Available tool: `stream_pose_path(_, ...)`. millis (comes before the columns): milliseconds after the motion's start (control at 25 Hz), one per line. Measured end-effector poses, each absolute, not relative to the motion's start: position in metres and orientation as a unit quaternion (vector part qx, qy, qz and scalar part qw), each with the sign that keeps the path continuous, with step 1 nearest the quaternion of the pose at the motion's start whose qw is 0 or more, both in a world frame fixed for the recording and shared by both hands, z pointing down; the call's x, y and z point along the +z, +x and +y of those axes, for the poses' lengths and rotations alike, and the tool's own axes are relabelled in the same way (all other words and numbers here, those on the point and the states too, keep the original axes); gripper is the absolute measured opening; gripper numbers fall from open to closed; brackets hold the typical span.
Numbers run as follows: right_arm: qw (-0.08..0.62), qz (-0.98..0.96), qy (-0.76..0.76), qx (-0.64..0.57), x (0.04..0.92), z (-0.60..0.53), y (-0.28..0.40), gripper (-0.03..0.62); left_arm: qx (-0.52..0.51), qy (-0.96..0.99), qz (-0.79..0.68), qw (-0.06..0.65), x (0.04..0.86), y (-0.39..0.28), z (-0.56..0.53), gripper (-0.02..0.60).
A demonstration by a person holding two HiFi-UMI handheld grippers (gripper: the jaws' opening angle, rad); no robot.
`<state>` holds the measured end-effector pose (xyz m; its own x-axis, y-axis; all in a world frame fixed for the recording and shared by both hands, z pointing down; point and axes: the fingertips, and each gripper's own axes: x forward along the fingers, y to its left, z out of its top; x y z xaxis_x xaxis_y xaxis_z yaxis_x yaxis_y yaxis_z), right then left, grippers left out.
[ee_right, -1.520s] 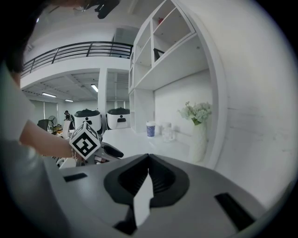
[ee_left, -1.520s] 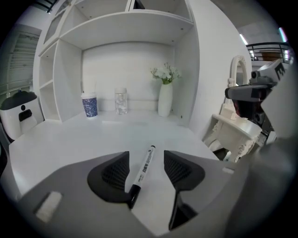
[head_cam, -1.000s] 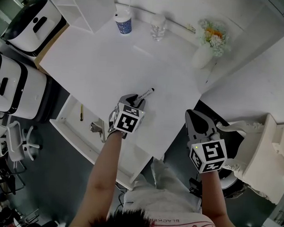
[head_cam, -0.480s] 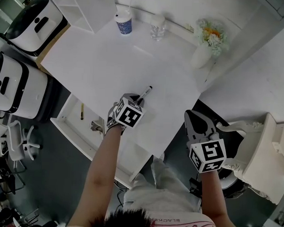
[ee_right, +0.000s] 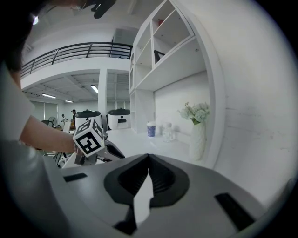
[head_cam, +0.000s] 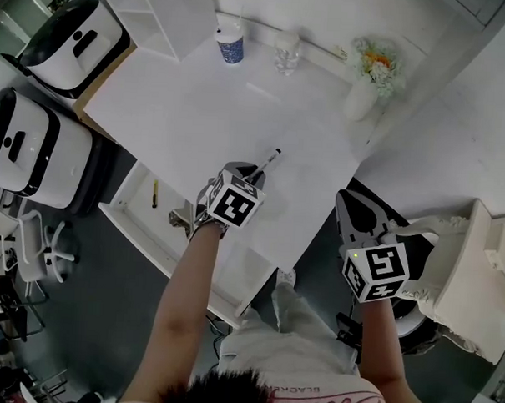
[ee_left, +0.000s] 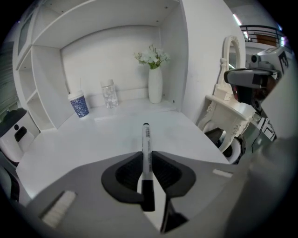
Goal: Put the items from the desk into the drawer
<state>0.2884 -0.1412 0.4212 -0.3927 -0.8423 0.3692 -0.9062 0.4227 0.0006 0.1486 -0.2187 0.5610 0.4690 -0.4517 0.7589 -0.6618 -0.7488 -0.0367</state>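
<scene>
The open drawer (head_cam: 143, 221) sticks out at the worktop's (head_cam: 198, 111) left edge. Over the worktop's near edge, the left tool (head_cam: 252, 175) has just closed its jaws and pinches the pen (head_cam: 269, 160). Off the worktop's right side, the right tool (head_cam: 352, 213) is pressed together, empty.

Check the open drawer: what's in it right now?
One slim yellowish stick, maybe a pencil, lies in the drawer. The person's forearm covers the near end, so anything there is unseen.

White marker (ee_left: 146, 148) with black ends, clamped lengthwise in the left gripper (ee_left: 148, 160), over the white desk (ee_left: 93, 139)
</scene>
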Motion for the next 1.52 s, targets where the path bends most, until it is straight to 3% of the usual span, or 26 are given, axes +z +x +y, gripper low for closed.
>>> stream_pose_path(680,0.119,-0.833,0.538,0.051,0.362,-0.103,0.256,0.008,0.238,0.886,-0.39,0.086,0.425,0.118,-0.175,0.074)
stream_pose_path(1520,0.094,-0.835,0.542,-0.023,0.304,-0.06,0.195,0.008,0.037,0.861,-0.507,0.004,0.3,-0.013,-0.103,0.074)
